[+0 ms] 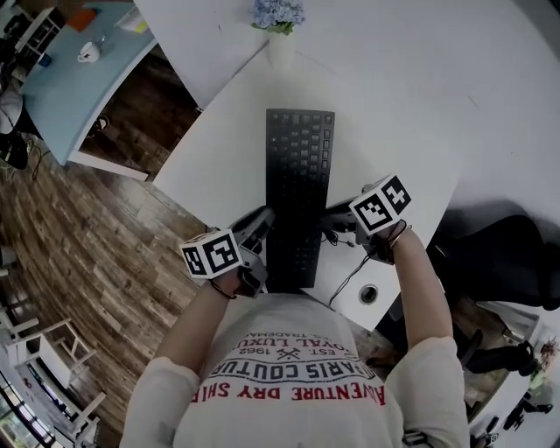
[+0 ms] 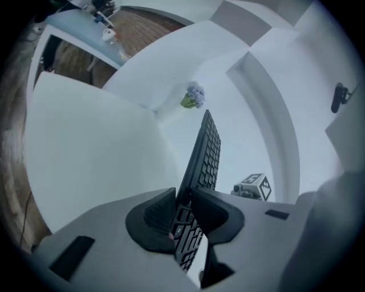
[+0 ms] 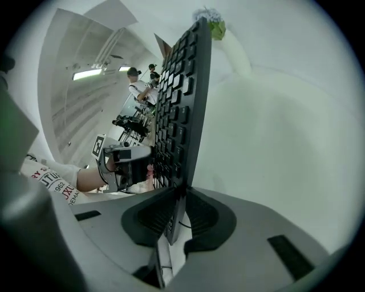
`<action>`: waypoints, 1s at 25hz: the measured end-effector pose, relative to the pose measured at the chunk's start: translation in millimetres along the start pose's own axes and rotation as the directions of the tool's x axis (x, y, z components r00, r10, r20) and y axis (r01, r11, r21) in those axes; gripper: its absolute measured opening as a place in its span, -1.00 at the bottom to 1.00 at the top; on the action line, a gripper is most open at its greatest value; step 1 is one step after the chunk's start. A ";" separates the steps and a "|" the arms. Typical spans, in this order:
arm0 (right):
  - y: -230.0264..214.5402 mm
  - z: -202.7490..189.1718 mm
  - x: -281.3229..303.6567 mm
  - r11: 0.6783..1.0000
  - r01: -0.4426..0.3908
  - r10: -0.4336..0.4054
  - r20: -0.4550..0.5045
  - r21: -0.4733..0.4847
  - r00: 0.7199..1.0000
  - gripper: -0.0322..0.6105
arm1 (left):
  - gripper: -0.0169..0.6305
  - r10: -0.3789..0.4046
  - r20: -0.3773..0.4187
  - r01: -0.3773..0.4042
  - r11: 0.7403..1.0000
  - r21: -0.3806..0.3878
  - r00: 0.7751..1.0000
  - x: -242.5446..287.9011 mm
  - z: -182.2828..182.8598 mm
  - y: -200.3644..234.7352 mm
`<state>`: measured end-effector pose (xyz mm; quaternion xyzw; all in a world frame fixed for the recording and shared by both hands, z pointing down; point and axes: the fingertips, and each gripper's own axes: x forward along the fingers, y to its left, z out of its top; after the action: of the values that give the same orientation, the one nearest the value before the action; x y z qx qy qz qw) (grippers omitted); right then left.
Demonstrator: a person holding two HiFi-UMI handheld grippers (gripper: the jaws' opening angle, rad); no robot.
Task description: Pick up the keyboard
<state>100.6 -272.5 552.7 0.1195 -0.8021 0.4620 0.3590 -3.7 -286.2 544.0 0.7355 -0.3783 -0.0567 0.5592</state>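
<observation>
A black keyboard [image 1: 298, 188] runs lengthwise away from me over the white table [image 1: 411, 105], lifted off it. My left gripper [image 1: 262, 226] is shut on the keyboard's left long edge near my end, pads pressing the keyboard [image 2: 201, 162] from both sides. My right gripper [image 1: 334, 219] is shut on the opposite long edge, its jaws clamping the keyboard [image 3: 181, 108], which stands edge-on in that view. The left gripper [image 3: 122, 162] shows across the keys in the right gripper view, and the right gripper's marker cube [image 2: 252, 186] shows in the left gripper view.
A white vase of pale blue flowers [image 1: 278, 17] stands at the table's far edge beyond the keyboard. A cable [image 1: 348, 278] and a round grommet hole [image 1: 368, 294] sit at the table's near right. A light blue desk [image 1: 79, 70] and wooden floor [image 1: 79, 254] lie left.
</observation>
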 end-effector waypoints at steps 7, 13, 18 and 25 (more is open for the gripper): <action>24.5 5.9 -27.3 0.991 0.105 -0.119 0.178 0.087 0.977 -0.67 | -0.63 -0.100 -0.091 0.110 0.988 0.113 0.991 -2.8 20.5 -25.9; 50.2 16.9 -41.0 0.967 0.188 -0.237 0.345 0.171 0.908 -0.67 | -0.63 -0.196 -0.231 0.250 0.940 0.232 0.953 -3.7 44.2 -57.2; 63.3 12.1 -44.8 0.947 0.213 -0.298 0.409 0.241 0.862 -0.67 | -0.63 -0.227 -0.325 0.335 0.883 0.330 0.918 -6.6 51.2 -79.9; 65.1 6.1 -73.6 0.926 0.251 -0.360 0.465 0.281 0.809 -0.67 | -0.63 -0.266 -0.376 0.406 0.837 0.368 0.887 4.7 48.9 -110.5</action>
<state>116.2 -252.3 457.6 0.4016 -0.7859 0.4301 0.1900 29.4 -317.4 431.9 0.8967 -0.1517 0.0472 0.4132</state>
